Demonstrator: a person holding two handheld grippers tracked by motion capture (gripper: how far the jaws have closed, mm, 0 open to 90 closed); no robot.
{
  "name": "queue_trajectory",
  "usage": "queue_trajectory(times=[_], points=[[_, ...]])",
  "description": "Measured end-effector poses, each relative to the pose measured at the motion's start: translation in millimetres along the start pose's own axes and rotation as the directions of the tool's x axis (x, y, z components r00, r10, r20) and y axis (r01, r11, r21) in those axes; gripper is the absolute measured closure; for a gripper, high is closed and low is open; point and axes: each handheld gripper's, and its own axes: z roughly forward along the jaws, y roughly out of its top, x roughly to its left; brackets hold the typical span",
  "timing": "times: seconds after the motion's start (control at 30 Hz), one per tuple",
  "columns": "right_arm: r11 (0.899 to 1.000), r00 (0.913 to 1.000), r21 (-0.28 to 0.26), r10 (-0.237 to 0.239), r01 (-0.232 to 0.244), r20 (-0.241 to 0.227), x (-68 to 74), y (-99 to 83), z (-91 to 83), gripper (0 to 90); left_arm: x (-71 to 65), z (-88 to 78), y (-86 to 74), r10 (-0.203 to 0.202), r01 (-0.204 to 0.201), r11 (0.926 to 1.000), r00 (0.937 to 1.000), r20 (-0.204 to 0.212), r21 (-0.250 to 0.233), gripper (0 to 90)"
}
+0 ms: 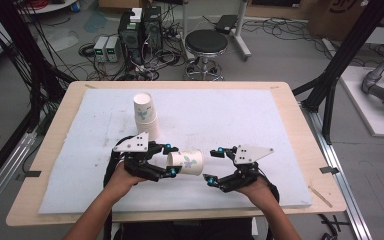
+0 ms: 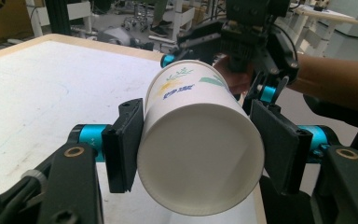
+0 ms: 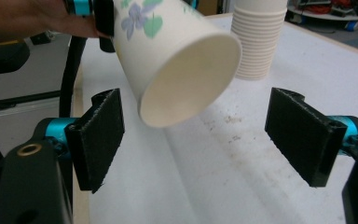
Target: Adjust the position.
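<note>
Near the table's 6 o'clock edge, your left gripper [image 1: 171,160] clamps a paper cup [image 1: 186,162] on its side, long axis running 9 to 3 o'clock, mouth toward your right gripper [image 1: 213,165]. That one's jaws stand wide with nothing between them, just off the rim. At 11 o'clock stands a cup stack [image 1: 145,114]. The cup's base is hidden behind the left jaws.
</note>
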Motion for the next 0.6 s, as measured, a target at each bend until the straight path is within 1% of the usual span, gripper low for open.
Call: queue_trajectory(times=[0.03, 0.1, 0.2, 0.27, 0.3, 0.33, 0.37, 0.4, 0.43, 0.47, 0.53, 0.57, 0.6], points=[[1.000, 0.9999, 0.003, 0.013, -0.013, -0.008, -1.3, -3.9, 1.2, 20.2, 0.0, -0.3, 0.0, 0.001, -0.001, 1.0000, 1.0000, 0.002, -0.003, 37.0], [1.000, 0.9998, 0.007, 0.014, -0.014, -0.011, -1.8, -5.1, 2.0, 20.2, -0.5, -0.5, 0.1, 0.004, -0.004, 0.9999, 1.0000, 0.003, -0.010, 37.0], [1.000, 0.9996, 0.006, 0.013, -0.013, -0.026, -1.4, -5.8, 3.9, 20.2, -1.4, -0.4, -0.2, 0.009, -0.009, 0.9998, 0.9999, 0.014, -0.017, 37.0], [1.000, 0.9989, 0.001, 0.014, -0.014, -0.045, -0.3, -4.8, 5.6, 20.2, -2.2, 0.4, -0.4, 0.007, -0.006, 0.9996, 0.9994, 0.033, -0.029, 37.0], [1.000, 0.9979, -0.006, 0.010, -0.011, -0.063, 1.1, -3.4, 9.0, 20.2, -3.1, 1.8, -0.4, 0.010, -0.008, 0.9994, 0.9989, 0.046, -0.033, 37.0], [1.000, 0.9979, -0.006, 0.010, -0.011, -0.063, 1.1, -3.4, 9.0, 20.2, -3.1, 1.8, -0.4, 0.010, -0.008, 0.9994, 0.9989, 0.046, -0.033, 37.0], [1.000, 0.9961, -0.013, 0.009, -0.010, -0.087, 2.7, -1.9, 13.0, 20.2, -3.2, 2.3, -0.5, 0.011, -0.009, 0.9994, 0.9984, 0.055, -0.034, 37.0], [1.000, 0.9961, -0.013, 0.009, -0.010, -0.087, 2.7, -1.9, 13.0, 20.2, -3.4, 2.8, -0.5, 0.013, -0.011, 0.9994, 0.9978, 0.065, -0.034, 37.0], [1.000, 0.9948, -0.014, 0.014, -0.016, -0.101, 3.9, -1.2, 14.5, 20.2, -4.2, 3.7, -0.7, 0.009, -0.006, 0.9993, 0.9975, 0.070, -0.037, 37.0], [0.999, 0.9932, -0.031, 0.009, -0.013, -0.116, 3.7, -0.1, 16.9, 20.2, -4.5, 4.4, -1.1, 0.009, -0.006, 0.9991, 0.9965, 0.083, -0.041, 37.0], [0.999, 0.9925, -0.035, 0.015, -0.019, -0.121, 3.7, 0.3, 17.3, 20.1, -4.6, 4.0, -1.1, 0.008, -0.004, 0.9990, 0.9961, 0.088, -0.046, 37.0], [0.999, 0.9914, -0.041, 0.023, -0.029, -0.129, 4.0, 0.5, 17.0, 20.1, -4.8, 3.9, -1.3, 0.004, 0.002, 0.9984, 0.9954, 0.096, -0.056, 37.0], [0.998, 0.9903, -0.052, 0.021, -0.028, -0.138, 3.3, 0.5, 16.4, 20.3, -4.9, 3.7, -1.3, 0.004, 0.002, 0.9981, 0.9947, 0.102, -0.062, 37.0]])
